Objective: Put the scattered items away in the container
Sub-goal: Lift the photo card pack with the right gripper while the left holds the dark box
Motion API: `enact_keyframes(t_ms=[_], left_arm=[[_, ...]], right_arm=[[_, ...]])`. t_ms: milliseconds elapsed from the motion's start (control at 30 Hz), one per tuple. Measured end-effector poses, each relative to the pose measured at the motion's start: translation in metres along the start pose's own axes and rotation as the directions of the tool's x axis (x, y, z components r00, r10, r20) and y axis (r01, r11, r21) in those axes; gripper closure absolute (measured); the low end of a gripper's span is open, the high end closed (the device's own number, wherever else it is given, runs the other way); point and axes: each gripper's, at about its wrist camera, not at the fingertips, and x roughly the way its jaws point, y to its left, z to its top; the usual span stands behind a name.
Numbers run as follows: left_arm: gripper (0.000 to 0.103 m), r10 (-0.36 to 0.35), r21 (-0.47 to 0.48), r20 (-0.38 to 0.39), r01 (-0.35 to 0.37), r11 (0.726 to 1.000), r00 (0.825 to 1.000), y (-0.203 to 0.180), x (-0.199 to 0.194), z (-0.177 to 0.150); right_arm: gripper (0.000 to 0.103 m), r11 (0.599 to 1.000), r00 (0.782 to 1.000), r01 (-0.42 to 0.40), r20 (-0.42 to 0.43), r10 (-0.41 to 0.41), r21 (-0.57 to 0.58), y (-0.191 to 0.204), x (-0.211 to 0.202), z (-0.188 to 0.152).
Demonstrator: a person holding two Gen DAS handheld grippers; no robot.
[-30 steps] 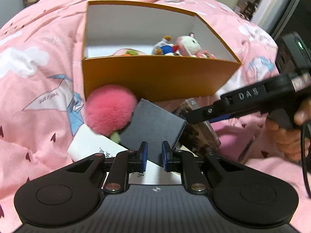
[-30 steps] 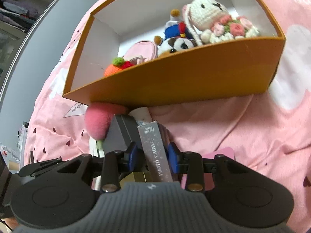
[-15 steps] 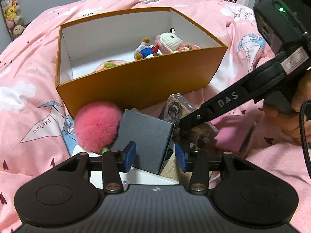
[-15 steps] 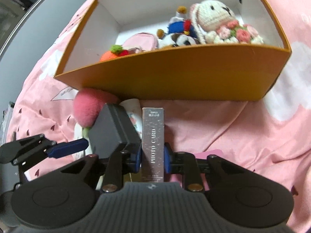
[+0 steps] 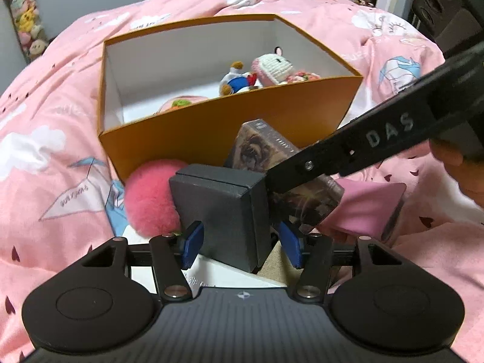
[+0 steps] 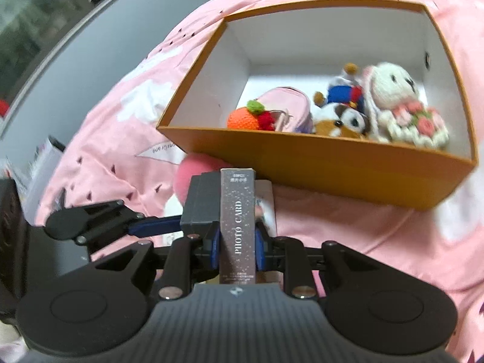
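1. The right gripper clamps the photo card pack, held upright just in front of the orange box on the pink quilt;
2. The left gripper is opening; the dark box stands between its blue pads, untouched;
3. A pink pompom lies just beside the dark box.

"PHOTO CARD" runs along the narrow side of the card box; "DAS" stands on the right gripper's finger.
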Motion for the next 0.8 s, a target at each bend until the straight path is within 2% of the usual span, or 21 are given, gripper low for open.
enact_keyframes(t_ms=[133, 200, 533, 800], left_arm=[[0.039, 0.033, -0.031, -0.008, -0.033, 0.999, 0.999, 0.005, 0.004, 0.001], [0.045, 0.015, -0.052, -0.014, -0.016, 0.999, 1.0, 0.008, 0.006, 0.001], [0.057, -0.025, -0.136, 0.0, 0.025, 0.99, 1.0, 0.019, 0.0, -0.004], [0.057, -0.019, -0.163, 0.009, 0.02, 0.986, 1.0, 0.024, -0.007, -0.005]], right_arm=[[0.078, 0.999, 1.0, 0.013, 0.003, -0.013, -0.048, 0.011, 0.006, 0.001], [0.078, 0.998, 1.0, 0.018, 0.004, -0.018, -0.052, 0.013, 0.007, 0.002], [0.078, 0.998, 0.998, 0.061, 0.025, -0.062, 0.033, -0.007, -0.002, -0.002], [0.078, 1.0, 1.0, 0.0, 0.03, 0.001, -0.031, 0.009, 0.006, 0.002]])
